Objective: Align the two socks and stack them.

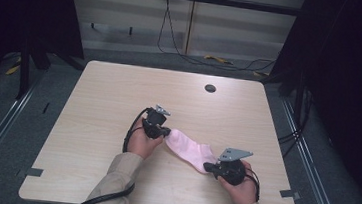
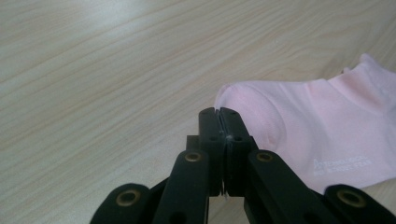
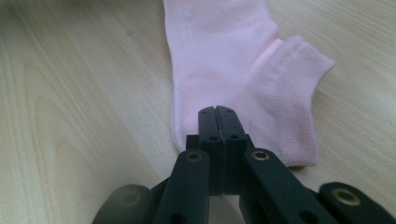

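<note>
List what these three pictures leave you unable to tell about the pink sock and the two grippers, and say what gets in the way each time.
- Left gripper view: whether the shut left gripper pinches the pink sock; its jaws hide the contact.
- Right gripper view: same doubt for the right gripper; the jaws cover the sock's heel edge.
- Left gripper view: white lettering on the sock, too small to read.
- High view: the jaw tips, too small.

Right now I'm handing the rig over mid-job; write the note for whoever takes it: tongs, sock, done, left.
Left tongs: jaws shut, tips at the toe end of the pink sock, nothing visibly pinched.
Right tongs: jaws shut, tips over the cuff end; whether they pinch fabric cannot be told.
Sock: flat on the wooden table, between the two tongs, unfolded.
Done: both tongs brought to the sock's ends.
Left: probably open, grip an end, then fold or move it.
</note>
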Motion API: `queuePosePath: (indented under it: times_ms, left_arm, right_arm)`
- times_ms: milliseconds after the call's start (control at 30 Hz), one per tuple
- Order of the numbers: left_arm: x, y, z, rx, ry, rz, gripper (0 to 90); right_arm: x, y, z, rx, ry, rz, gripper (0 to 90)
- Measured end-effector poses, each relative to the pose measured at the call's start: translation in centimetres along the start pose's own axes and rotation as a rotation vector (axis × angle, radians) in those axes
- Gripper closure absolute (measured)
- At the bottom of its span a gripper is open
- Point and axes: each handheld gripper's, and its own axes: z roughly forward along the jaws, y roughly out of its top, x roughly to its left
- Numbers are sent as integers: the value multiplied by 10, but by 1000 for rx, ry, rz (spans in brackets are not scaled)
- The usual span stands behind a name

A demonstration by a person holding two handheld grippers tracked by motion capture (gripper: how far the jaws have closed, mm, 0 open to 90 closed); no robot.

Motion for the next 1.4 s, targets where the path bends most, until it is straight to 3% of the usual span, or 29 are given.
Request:
queuePosePath:
  times_ms: [233,367,467,633,800,833,967,1100,1233,1400]
  left_arm:
    - [-2,3,-8,-10,-5,12,889]
    - [-6,5,-10,-13,-1,26,889]
    - [-7,7,-12,-15,-2,27,889]
    - [-8,8,-16,-30,-18,26,889]
    - [-9,9,-22,-39,-23,41,889]
    - [-10,9,-23,-41,-27,38,888]
    - [-10,10,-24,-40,-23,42,888]
    - [-10,11,-25,-38,-17,42,888]
    - [-11,14,-26,-42,-10,46,889]
    - [-13,16,-26,-36,-10,52,888]
  right_arm:
    - [1,2,-1,-16,2,4,898]
    - [1,12,3,-53,16,23,899]
    - [5,27,13,-84,33,29,900]
    - [15,46,41,-61,37,-10,895]
    - [14,49,60,-11,3,-16,889]
    - [13,48,61,-22,14,-10,888]
    - [8,48,50,-46,-1,-1,882]
    - [0,43,27,-73,-21,1,890]
    - [-5,30,9,-56,-36,-2,900]
    - [-2,17,1,-16,-33,-24,900]
